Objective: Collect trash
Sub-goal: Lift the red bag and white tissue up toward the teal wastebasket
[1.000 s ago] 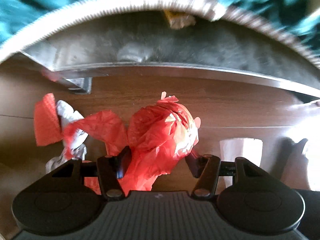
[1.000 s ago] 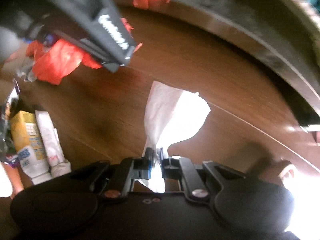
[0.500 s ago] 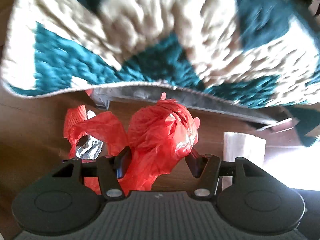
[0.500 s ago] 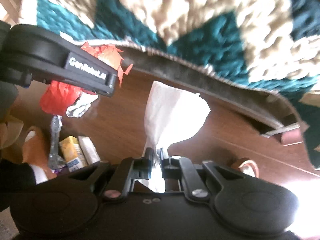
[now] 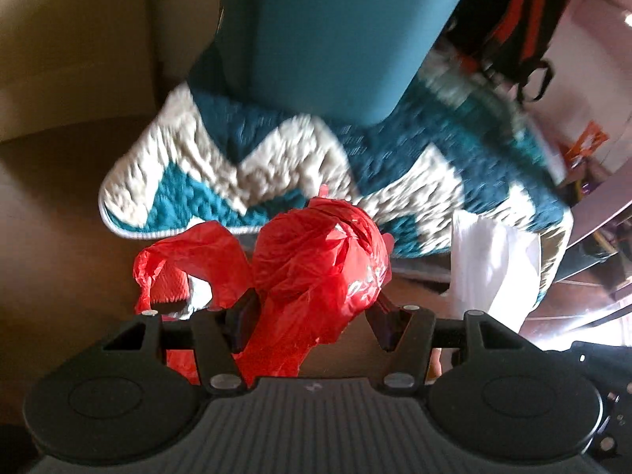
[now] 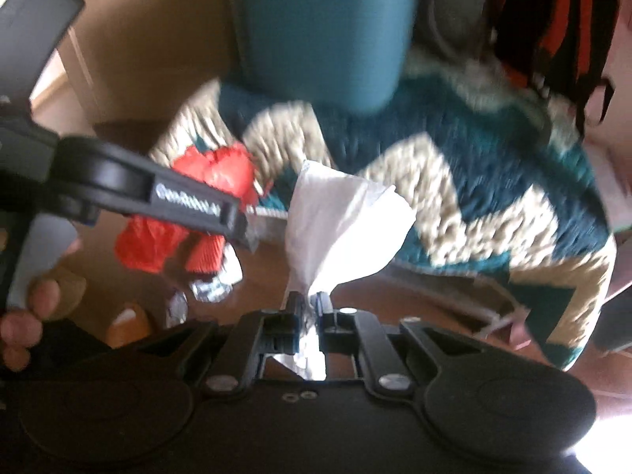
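Note:
My left gripper point(image 5: 312, 308) is shut on a crumpled red plastic bag point(image 5: 316, 264) and holds it in the air; the bag bulges between the fingers. My right gripper point(image 6: 308, 306) is shut on a white tissue point(image 6: 339, 221) that fans out above the fingertips. The tissue also shows at the right of the left wrist view point(image 5: 493, 264). The left gripper with the red bag point(image 6: 221, 173) shows at the left of the right wrist view. A teal bin point(image 5: 335, 35) stands ahead on a rug, also in the right wrist view point(image 6: 324, 27).
A teal and cream zigzag rug point(image 5: 395, 166) lies on the brown floor under the bin. A cardboard box point(image 5: 75, 43) stands at left. More red scraps and foil point(image 6: 213, 276) lie on the floor below. A black and orange bag point(image 5: 521, 27) hangs at upper right.
Both grippers have risen and tilted up, carrying the red bag and the tissue. The rug has dropped lower in view and the teal bin has come into sight.

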